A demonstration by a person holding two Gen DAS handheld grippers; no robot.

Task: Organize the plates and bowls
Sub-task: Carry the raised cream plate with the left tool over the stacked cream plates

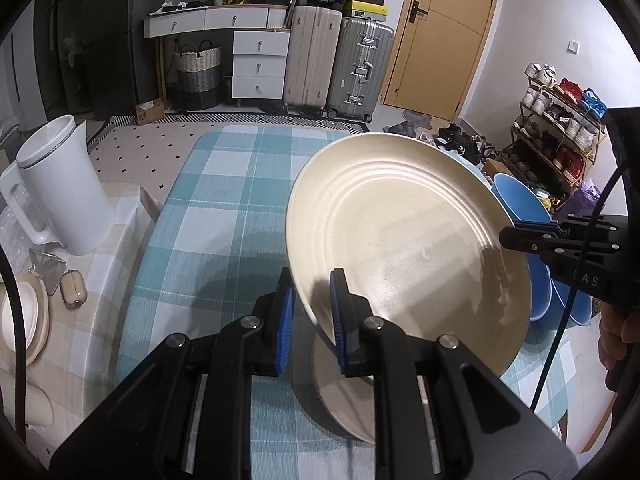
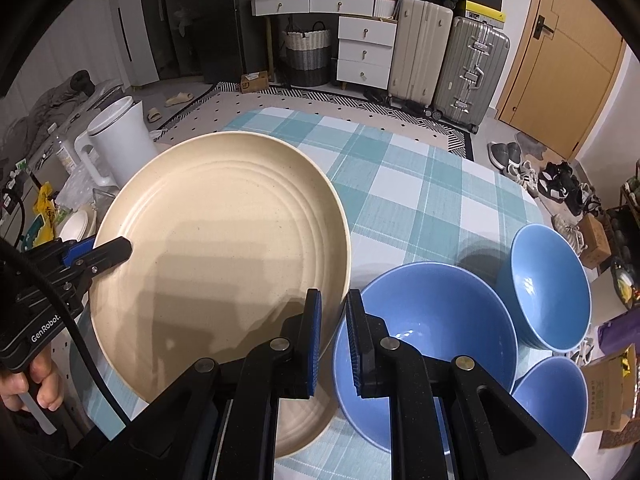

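Observation:
A large cream plate [image 1: 400, 240] is held tilted above the blue checked tablecloth [image 1: 224, 208]; it also shows in the right wrist view [image 2: 224, 248]. My left gripper [image 1: 314, 312] is shut on its near rim. My right gripper [image 2: 334, 332] is shut on its opposite rim, and shows from the side in the left wrist view [image 1: 520, 238]. A second cream plate [image 1: 344, 400] lies on the cloth directly under the held one. Three blue bowls stand to the right: a big near one [image 2: 432, 344], one behind it [image 2: 548, 288] and one at the edge [image 2: 548, 396].
A white kettle [image 1: 60, 188] stands on the side table at left, with a small case [image 1: 72, 288] and a white dish [image 1: 24, 320] near it. Suitcases [image 1: 340, 60], drawers and a door stand behind. A shoe rack [image 1: 560, 128] is at right.

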